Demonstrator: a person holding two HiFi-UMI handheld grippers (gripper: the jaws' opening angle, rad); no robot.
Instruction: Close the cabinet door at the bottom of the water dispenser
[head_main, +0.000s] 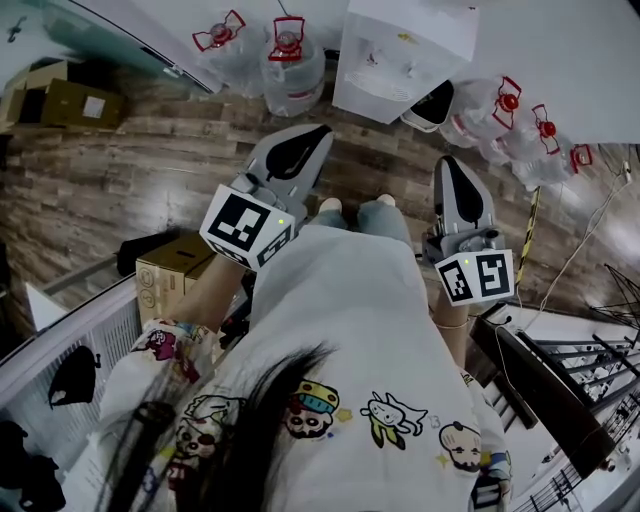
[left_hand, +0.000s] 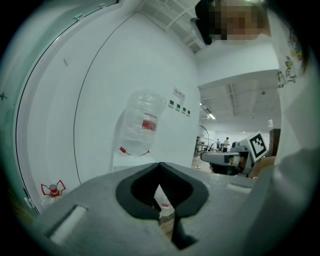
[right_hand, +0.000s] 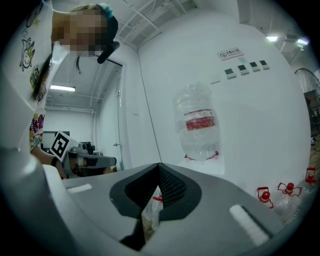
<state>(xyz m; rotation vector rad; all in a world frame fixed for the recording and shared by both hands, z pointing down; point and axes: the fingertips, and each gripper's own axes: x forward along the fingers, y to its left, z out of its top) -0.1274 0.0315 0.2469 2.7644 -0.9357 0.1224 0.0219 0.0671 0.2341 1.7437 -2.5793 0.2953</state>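
The white water dispenser (head_main: 400, 50) stands at the top of the head view on the wooden floor. Its bottom cabinet door (head_main: 431, 105) hangs out to the right, showing a dark inner side. My left gripper (head_main: 308, 138) is held level a short way in front of the dispenser, shut and empty. My right gripper (head_main: 450, 168) is beside it, just below the door, also shut with nothing in it. In the left gripper view the left gripper (left_hand: 160, 164) points toward the dispenser's clear bottle (left_hand: 142, 124). The right gripper (right_hand: 159, 165) faces the same bottle (right_hand: 199, 125).
Empty water bottles with red handles lie left (head_main: 293, 65) and right (head_main: 510, 110) of the dispenser. Cardboard boxes sit at the left (head_main: 170, 275) and far left (head_main: 70, 100). A dark metal rack (head_main: 560, 385) stands at the lower right.
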